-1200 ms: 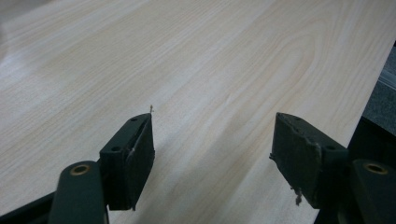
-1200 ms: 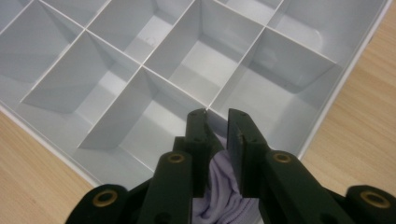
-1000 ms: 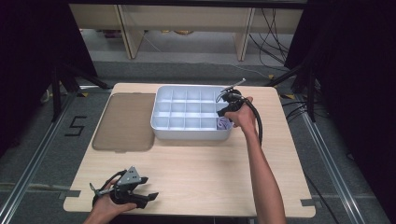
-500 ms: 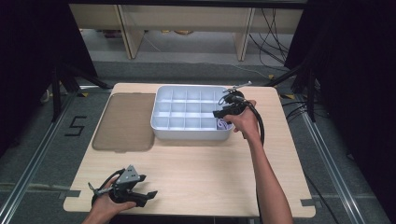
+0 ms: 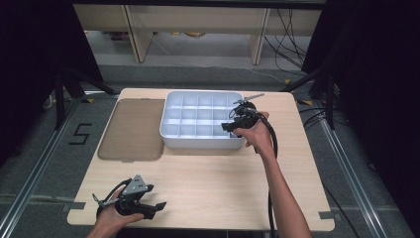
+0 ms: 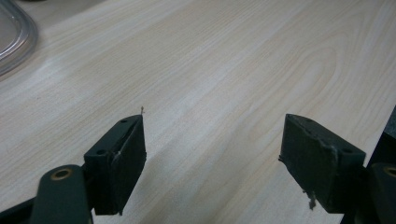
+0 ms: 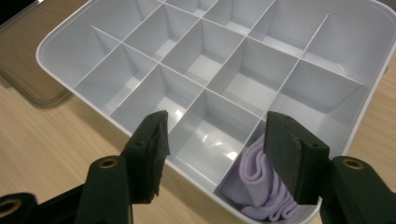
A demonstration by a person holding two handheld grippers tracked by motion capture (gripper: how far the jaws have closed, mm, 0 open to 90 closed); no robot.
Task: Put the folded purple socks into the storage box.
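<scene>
One lilac cloth [image 7: 261, 196] already lay folded in the near corner cell of the white divided box [image 5: 171, 130]; my right gripper [image 7: 212, 156] had just been opening, nothing between its jaws. My left gripper [image 6: 212, 158] rested agape and empty over bare table [image 6: 224, 70]; remaining cells stood unfilled.

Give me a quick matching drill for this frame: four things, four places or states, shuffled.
Things:
1. purple cloth
2. lid
3. left gripper
4. right gripper

Places or states:
A. flat on the table, left of the tray
B. open above the tray's near right corner
C. folded in a corner compartment of the tray
D. open, low at the table's near left corner

Pairs: 1-C, 2-A, 3-D, 4-B
</scene>
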